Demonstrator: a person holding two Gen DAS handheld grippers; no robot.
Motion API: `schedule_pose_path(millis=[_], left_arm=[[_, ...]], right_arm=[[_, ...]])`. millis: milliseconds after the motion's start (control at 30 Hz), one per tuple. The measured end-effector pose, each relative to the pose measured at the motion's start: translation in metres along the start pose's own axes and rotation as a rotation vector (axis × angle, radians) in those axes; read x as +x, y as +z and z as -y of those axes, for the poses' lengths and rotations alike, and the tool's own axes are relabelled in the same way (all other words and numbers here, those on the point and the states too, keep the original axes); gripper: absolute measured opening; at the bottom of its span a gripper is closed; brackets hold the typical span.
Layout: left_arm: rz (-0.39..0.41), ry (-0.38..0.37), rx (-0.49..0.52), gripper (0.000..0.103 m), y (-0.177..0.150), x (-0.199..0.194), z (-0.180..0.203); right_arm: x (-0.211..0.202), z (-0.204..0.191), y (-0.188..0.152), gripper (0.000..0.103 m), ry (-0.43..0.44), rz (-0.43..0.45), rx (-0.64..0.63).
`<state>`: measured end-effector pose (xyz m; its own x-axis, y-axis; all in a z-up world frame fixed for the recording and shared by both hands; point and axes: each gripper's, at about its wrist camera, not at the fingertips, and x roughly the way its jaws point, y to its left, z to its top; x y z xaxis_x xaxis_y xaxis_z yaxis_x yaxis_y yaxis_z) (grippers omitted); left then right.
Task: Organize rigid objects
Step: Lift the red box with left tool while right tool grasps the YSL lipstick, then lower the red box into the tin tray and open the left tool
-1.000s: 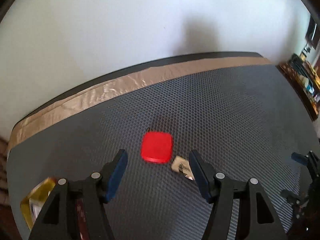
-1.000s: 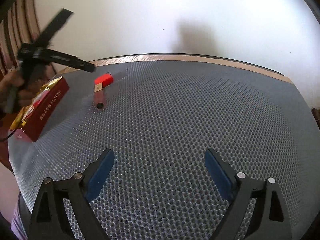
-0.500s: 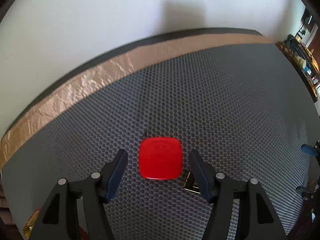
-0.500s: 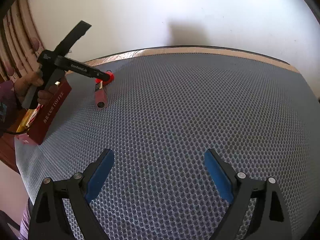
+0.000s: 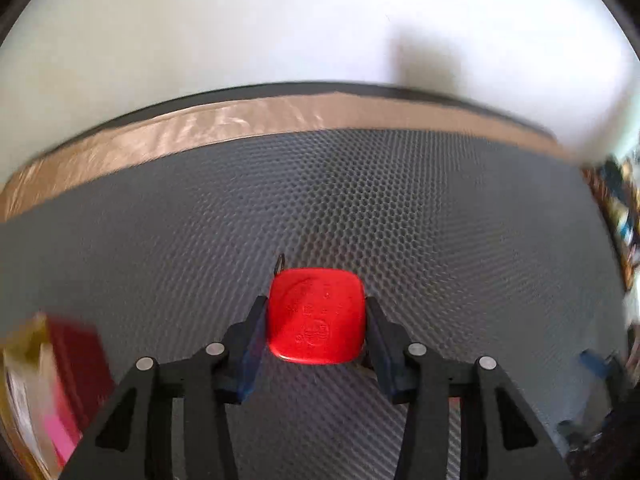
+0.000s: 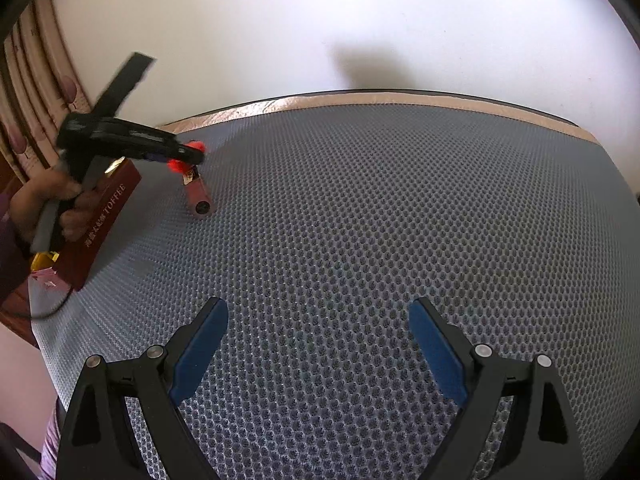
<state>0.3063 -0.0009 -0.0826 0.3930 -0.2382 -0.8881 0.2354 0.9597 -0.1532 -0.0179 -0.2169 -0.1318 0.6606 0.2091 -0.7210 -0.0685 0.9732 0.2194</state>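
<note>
A flat red square piece (image 5: 316, 316) with rounded corners lies on the grey honeycomb mat (image 5: 400, 208). My left gripper (image 5: 316, 300) points down over it, jaws closing, and both blue pads touch its sides. In the right wrist view the left gripper (image 6: 192, 154) covers most of the red piece (image 6: 178, 166). A pink tube (image 6: 199, 196) with a small tag lies just in front of it. My right gripper (image 6: 318, 304) stands open over bare mat near the front edge, holding nothing.
A dark red toffee box (image 6: 106, 216) lies at the mat's left edge, seen blurred in the left wrist view (image 5: 68, 360). A person's hand (image 6: 52, 196) holds the left gripper. Tan tape (image 5: 200, 128) lines the far edge below a white wall.
The left gripper has dropped onto the red piece and its jaws have narrowed from well apart to touching its sides. The right gripper has stayed still and open.
</note>
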Motion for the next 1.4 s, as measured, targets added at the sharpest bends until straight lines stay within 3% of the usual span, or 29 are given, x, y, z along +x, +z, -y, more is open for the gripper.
schedule_pose_path(millis=[167, 400, 667, 900, 933, 1033, 1133, 1200, 1233, 1400], left_arm=[[0.06, -0.075, -0.116, 0.047, -0.037, -0.06, -0.002], [0.116, -0.129, -0.216, 0.047, -0.102, -0.138, -0.006], [0.177, -0.081, -0.335, 0.047, -0.144, -0.18, -0.051], [0.201, -0.045, -0.396, 0.047, -0.177, -0.212, -0.08], [0.197, -0.045, -0.401, 0.047, -0.178, -0.212, -0.082], [0.197, -0.038, -0.426, 0.047, -0.184, -0.215, -0.094], [0.186, -0.033, -0.429, 0.047, -0.186, -0.21, -0.102], [0.169, -0.031, -0.432, 0.047, -0.185, -0.201, -0.106], [0.167, -0.033, -0.433, 0.047, -0.184, -0.199, -0.109], [0.187, 0.039, -0.407, 0.047, -0.17, -0.186, -0.119]], right_arm=[[-0.001, -0.012, 0.002, 0.091, 0.018, -0.009, -0.061], [0.021, -0.064, 0.05, 0.091, 0.101, 0.009, -0.19], [0.082, -0.107, 0.102, 0.081, 0.072, -0.093, -0.304], [0.116, -0.121, 0.113, 0.076, 0.06, -0.181, -0.323], [0.121, -0.124, 0.113, 0.074, 0.058, -0.2, -0.331], [0.134, -0.13, 0.108, 0.055, 0.037, -0.248, -0.363], [0.136, -0.135, 0.108, 0.05, 0.016, -0.244, -0.388], [0.135, -0.139, 0.109, 0.025, 0.013, -0.25, -0.401], [0.134, -0.141, 0.109, 0.019, 0.002, -0.252, -0.41], [0.13, -0.137, 0.109, 0.018, 0.011, -0.263, -0.369]])
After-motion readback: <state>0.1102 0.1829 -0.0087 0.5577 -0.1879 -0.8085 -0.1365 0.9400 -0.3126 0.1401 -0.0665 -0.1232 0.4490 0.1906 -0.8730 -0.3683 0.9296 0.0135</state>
